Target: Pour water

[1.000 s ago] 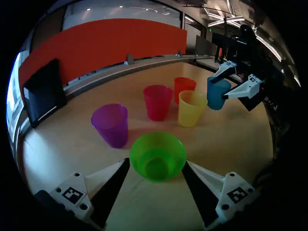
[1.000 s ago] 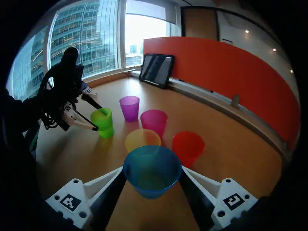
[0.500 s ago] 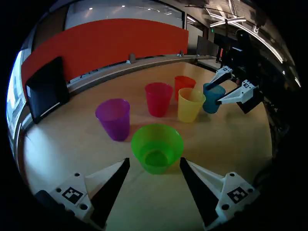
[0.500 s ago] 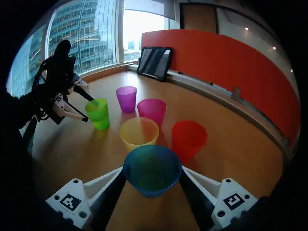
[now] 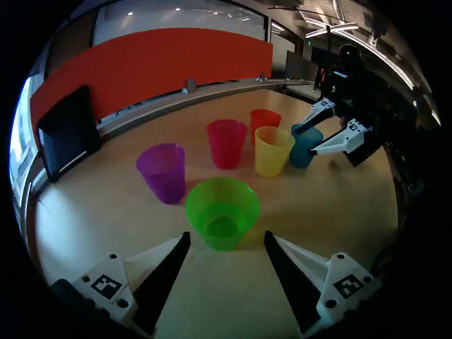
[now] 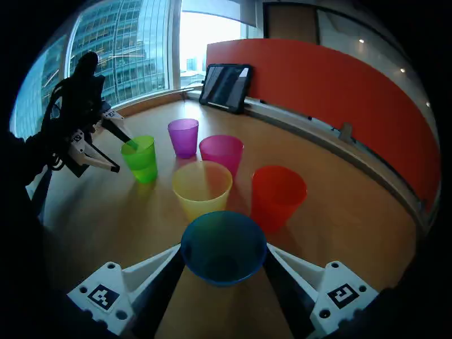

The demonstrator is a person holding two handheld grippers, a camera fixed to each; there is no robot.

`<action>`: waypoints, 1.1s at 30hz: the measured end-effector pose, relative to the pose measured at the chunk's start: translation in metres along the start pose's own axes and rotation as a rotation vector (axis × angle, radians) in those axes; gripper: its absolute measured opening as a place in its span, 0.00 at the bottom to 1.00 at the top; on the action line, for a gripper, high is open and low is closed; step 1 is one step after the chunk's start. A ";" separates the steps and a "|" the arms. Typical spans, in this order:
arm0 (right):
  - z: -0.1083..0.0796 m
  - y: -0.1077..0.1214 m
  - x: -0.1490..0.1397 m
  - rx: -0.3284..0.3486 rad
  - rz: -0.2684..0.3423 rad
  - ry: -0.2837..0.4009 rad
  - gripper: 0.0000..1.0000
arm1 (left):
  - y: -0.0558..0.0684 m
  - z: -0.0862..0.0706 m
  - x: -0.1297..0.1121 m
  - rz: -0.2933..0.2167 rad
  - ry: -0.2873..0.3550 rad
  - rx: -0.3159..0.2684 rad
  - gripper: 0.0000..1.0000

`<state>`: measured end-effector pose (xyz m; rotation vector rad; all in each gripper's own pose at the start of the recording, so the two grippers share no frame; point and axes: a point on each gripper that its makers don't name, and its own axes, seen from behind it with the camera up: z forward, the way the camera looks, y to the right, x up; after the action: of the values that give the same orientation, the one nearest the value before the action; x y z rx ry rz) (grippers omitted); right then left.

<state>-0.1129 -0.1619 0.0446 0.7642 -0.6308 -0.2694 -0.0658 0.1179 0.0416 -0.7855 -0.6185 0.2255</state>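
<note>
A green cup point(image 5: 222, 213) stands on the wooden table point(image 5: 339, 192) just ahead of my left gripper point(image 5: 226, 234). That gripper is open, its fingertips a little short of the cup's sides. The right gripper view shows the same green cup point(image 6: 140, 159) with the left gripper point(image 6: 121, 155) just behind it. A blue cup point(image 6: 224, 247) sits between the fingers of my right gripper point(image 6: 224, 247), both pressing its rim. In the left gripper view that blue cup point(image 5: 305, 146) rests low on the table beside the yellow cup, with the right gripper point(image 5: 312, 135) around it.
Purple point(image 5: 162, 172), magenta point(image 5: 226, 143), yellow point(image 5: 272, 150) and red point(image 5: 264, 121) cups stand in a cluster between the two grippers. A black tablet point(image 5: 65, 133) leans against the ledge below the red wall panel point(image 5: 158, 62). Tall windows point(image 6: 124, 51) lie behind the left gripper.
Both cups came down to the table. My left gripper let go of the green cup and drew back slightly. The blue cup moved in beside the yellow one, still held.
</note>
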 end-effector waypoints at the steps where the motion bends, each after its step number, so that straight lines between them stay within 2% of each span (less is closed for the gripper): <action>1: 0.000 0.000 -0.001 -0.001 0.001 -0.001 0.93 | 0.000 0.000 0.000 0.000 -0.001 0.001 0.97; 7: -0.002 0.001 -0.001 -0.005 0.004 -0.003 0.99 | -0.001 -0.001 0.000 -0.002 -0.002 0.002 0.97; 17: -0.016 -0.003 -0.007 -0.016 0.018 0.001 1.00 | -0.005 -0.009 -0.005 -0.010 -0.003 0.018 0.97; 33: -0.058 -0.003 -0.023 -0.081 0.057 0.032 0.99 | -0.009 -0.045 -0.014 -0.036 0.029 0.089 0.97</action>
<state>-0.0954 -0.1209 0.0007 0.6702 -0.6070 -0.2283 -0.0502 0.0793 0.0180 -0.6902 -0.5906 0.2064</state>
